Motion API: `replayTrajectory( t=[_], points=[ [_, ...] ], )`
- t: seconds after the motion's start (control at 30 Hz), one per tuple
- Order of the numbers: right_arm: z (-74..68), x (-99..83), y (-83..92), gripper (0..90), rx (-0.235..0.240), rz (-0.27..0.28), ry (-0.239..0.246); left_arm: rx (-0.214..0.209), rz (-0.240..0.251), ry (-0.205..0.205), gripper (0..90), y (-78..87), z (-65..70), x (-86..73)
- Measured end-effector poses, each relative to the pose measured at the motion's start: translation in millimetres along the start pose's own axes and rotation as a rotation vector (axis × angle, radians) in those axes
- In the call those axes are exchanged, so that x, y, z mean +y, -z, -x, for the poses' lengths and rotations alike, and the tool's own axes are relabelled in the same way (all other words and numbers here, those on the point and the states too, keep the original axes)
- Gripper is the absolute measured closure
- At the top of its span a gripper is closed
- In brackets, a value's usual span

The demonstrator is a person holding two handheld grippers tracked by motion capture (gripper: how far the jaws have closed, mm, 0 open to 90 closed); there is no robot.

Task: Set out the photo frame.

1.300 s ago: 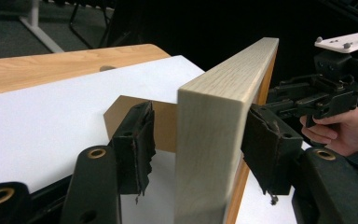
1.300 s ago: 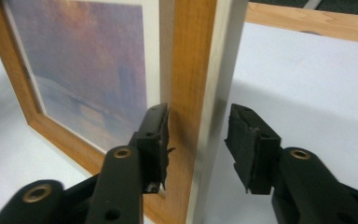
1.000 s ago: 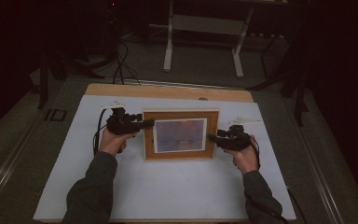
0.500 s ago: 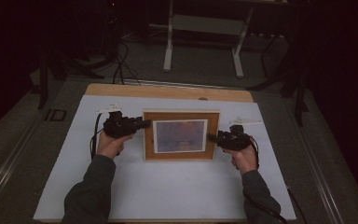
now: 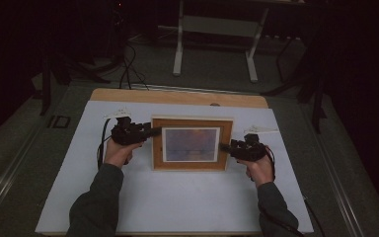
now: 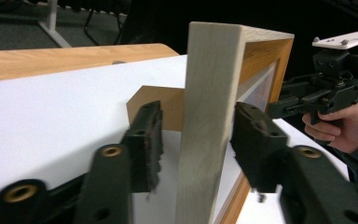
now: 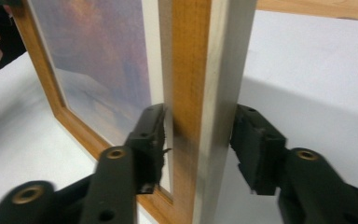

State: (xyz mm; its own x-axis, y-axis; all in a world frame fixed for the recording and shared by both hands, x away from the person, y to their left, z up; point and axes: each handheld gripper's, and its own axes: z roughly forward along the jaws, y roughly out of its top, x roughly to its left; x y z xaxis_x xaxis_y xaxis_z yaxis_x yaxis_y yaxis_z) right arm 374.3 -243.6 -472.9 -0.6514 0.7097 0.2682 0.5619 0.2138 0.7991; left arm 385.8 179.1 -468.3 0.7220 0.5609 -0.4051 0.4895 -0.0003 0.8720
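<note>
The left hand-held gripper and right hand-held gripper are straddling opposite edges of the picture frame, jaws just reopening, pads not pressing.

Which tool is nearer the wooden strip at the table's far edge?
Left. The left tool, on the picture frame's left side, sits closer to the wooden strip; the right tool is farther, on its right side. Both tools' jaws just opened, frame between them.
</note>
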Motion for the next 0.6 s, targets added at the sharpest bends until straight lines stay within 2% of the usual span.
replayTrajectory(
  t=[0.07, 0.27, 0.4, 0.5, 0.6],
  points=[
    [0.8, -0.1, 0.9, 49.5, -0.003, 0.001, -0.004, 0.004, 0.006, 0.007, 45.6, 2.3, -0.7, -0.4],
    [0.8, -2.3, 4.6, 44.1, -0.005, 0.005, -0.004, 0.002, 0.022, 0.012, 43.2, 11.0, 0.8, -2.4],
    [-0.6, -3.6, 8.1, 42.3, -0.009, 0.003, 0.004, 0.017, 0.023, 0.008, 40.7, 17.2, 3.3, -4.3],
    [-1.2, -4.5, 11.8, 41.1, -0.010, 0.001, 0.007, 0.045, 0.030, 0.009, 39.1, 24.0, 4.8, -5.9],
    [-2.2, -6.6, 15.1, 40.1, -0.020, -0.010, 0.018, 0.095, 0.029, 0.005, 38.7, 31.4, 8.9, -8.6]
  ],
)
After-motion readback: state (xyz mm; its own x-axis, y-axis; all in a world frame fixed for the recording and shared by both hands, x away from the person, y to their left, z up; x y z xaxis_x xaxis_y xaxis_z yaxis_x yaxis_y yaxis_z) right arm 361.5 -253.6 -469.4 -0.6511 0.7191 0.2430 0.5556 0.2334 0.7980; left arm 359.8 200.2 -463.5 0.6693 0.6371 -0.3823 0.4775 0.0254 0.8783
